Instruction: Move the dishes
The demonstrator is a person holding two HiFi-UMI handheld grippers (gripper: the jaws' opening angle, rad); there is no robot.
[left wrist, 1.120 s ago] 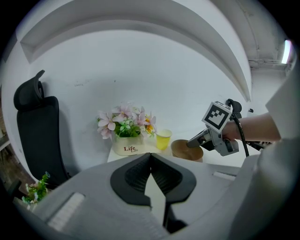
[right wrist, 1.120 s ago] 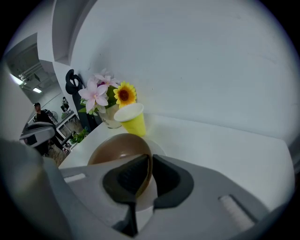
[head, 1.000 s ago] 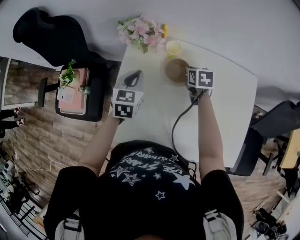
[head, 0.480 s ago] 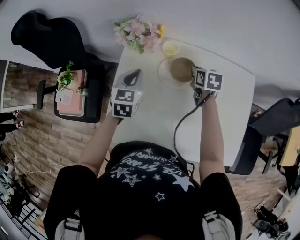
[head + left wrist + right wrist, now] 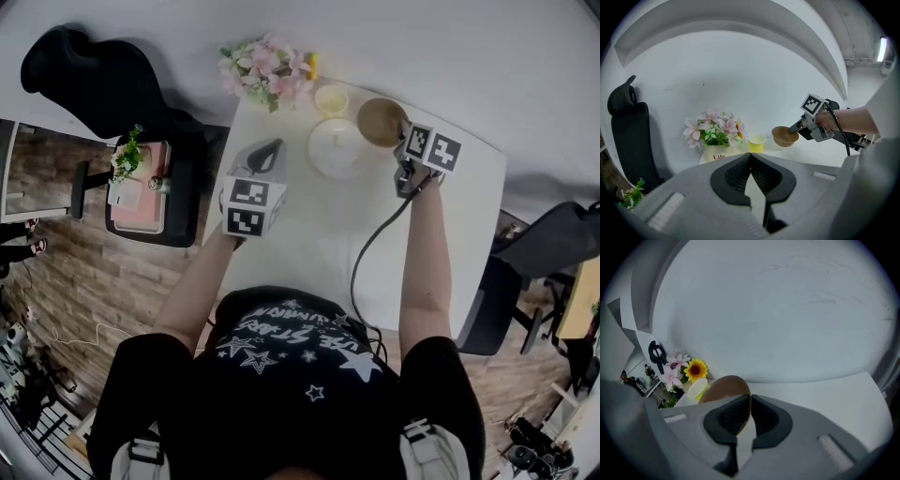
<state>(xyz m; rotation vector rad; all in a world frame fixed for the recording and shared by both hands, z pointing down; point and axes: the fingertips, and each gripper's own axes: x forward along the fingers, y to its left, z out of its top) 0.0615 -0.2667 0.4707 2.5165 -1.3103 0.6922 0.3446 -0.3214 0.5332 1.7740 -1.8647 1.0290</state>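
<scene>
Overhead, bowl: the brown bowl (image 5: 380, 122) hangs pinched by the right gripper (image 5: 401, 142) near the table's (image 5: 412, 244) far edge, just past the white plate (image 5: 336, 150) and beside the yellow cup (image 5: 331, 98).
Overhead, step: by my judgement a carry in mid-air; next it wants a level set-down clear of cup and flowers (image 5: 267, 73).
Left gripper view, claw: the left gripper (image 5: 750, 157) has its jaws pressed together on nothing.
Left gripper view, bowl: aloft, right of the cup; the plate is hidden behind the gripper's body.
Right gripper view, claw: narrow, clamped on the bowl's rim.
Right gripper view, hidden: much of the bowl; the landing spot is impossible to tell.
</scene>
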